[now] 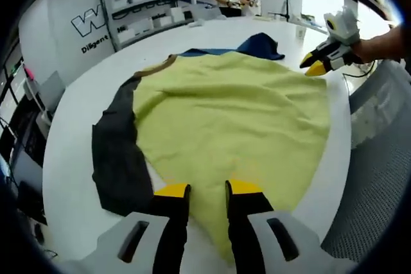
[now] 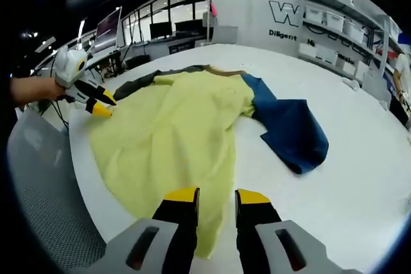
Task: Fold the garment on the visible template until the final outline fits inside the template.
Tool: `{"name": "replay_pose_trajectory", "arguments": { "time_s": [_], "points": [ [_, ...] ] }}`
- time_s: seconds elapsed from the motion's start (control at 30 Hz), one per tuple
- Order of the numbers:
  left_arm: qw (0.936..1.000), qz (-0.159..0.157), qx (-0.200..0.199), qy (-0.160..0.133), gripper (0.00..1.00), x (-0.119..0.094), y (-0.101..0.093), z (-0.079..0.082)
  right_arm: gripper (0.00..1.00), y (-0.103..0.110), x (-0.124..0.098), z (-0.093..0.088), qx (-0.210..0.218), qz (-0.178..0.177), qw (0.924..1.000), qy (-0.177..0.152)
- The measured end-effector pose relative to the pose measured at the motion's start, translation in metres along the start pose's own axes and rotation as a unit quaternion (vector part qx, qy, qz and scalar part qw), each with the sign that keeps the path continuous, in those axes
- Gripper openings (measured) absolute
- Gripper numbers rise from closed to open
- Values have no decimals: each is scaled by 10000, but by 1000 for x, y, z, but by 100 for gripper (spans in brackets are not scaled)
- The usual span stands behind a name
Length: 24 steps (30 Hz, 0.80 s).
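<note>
Left gripper (image 1: 207,189): jaws parted, released, at near hem of garment (image 1: 231,113), which lay spread flat on white table (image 1: 83,126). Right gripper (image 2: 209,195): likewise released, at opposite hem. Dark sleeve (image 1: 115,152) and blue sleeve (image 2: 289,129) flanked yellow body. Advice: pinch both hem corners evenly, lift tog., fold towards collar.

I'm looking at a lab: shelves (image 1: 151,4) of storage bins, wall logo (image 2: 283,12), monitors (image 2: 160,29) on desks.
</note>
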<state>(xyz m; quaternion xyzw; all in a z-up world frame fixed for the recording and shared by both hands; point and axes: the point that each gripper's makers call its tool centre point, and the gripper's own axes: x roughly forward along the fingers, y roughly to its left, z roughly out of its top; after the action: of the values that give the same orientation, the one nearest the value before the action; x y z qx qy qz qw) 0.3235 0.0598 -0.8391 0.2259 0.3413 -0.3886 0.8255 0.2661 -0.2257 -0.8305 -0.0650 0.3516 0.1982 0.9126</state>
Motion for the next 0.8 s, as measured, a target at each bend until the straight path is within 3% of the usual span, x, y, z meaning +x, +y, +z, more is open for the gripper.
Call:
{"name": "replay_pose_trajectory", "arguments": {
  "time_s": [0.13,0.27,0.43,0.6,0.7,0.8],
  "points": [
    [10000,-25,-69,-45,19,0,-1,1,13,3,0,-4,31,44,10000,60],
    [9999,91,102,-37,5,2,1,-1,10,5,2,-8,101,104,9998,138],
    [9996,86,-266,-81,4,-1,3,0,0,8,4,-15,-5,136,9994,307],
    [9984,118,-523,-189,4,-11,5,5,0,9,2,-13,29,156,9995,288],
    [9973,240,-686,-142,4,-13,6,4,0,9,-4,-14,33,127,9995,281],
    [9905,586,-1235,-132,4,-15,8,5,0,9,-11,-15,1,90,9995,315]
  ]
}}
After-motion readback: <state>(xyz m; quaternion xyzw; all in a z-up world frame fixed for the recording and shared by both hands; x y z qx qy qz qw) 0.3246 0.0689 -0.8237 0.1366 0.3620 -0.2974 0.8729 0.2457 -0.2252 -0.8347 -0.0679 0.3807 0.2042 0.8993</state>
